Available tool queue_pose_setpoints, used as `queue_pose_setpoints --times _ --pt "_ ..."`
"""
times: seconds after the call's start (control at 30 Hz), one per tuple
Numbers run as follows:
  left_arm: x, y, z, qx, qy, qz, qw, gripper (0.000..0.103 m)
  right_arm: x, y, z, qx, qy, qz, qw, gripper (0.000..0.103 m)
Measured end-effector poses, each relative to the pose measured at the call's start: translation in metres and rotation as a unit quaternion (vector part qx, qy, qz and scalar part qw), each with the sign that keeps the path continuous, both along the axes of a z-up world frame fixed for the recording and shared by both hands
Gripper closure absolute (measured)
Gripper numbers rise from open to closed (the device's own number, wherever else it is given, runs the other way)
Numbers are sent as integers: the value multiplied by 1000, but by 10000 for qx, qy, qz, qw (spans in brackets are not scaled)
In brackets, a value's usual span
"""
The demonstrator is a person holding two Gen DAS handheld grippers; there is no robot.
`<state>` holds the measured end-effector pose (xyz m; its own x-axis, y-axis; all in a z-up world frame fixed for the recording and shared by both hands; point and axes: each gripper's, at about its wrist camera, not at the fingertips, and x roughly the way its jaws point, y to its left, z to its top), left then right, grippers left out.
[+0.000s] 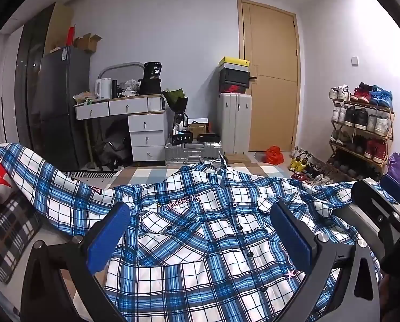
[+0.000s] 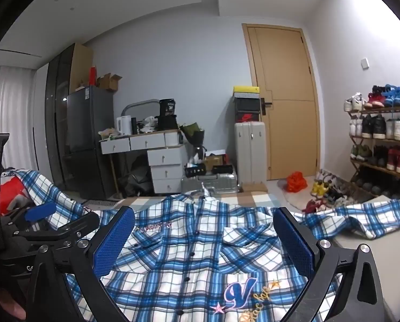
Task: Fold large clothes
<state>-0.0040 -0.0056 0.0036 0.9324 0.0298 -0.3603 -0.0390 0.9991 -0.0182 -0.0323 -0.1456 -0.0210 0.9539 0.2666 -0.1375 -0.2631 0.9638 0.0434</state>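
1. Bedroom clutter behind; shirt [image 1: 200, 236] lies spread, front up, on the bed [image 2: 361, 244].
2. Left claw [image 1: 200, 237] and right claw [image 2: 204, 244] hover released, gripping nothing.
3. Risk: pinching one layer only, or the left sleeve snagging the pillow [image 1: 9, 228].

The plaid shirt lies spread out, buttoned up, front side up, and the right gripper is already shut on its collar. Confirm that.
Not quite. The plaid shirt lies spread, buttoned, front up, but the right gripper is open, its fingers wide apart above the cloth, gripping nothing. The right wrist view shows it.
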Motion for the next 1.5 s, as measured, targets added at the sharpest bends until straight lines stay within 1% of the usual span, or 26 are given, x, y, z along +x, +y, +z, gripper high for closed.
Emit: queue_pose_setpoints --times 0.53,1.5 --pt "-1 1 -5 -23 35 25 10000 1 -4 0 1 7 -43 57 10000 0" --pt "-1 -1 -8 21 87 29 10000 1 0 0 -3 34 114 111 9999 0"
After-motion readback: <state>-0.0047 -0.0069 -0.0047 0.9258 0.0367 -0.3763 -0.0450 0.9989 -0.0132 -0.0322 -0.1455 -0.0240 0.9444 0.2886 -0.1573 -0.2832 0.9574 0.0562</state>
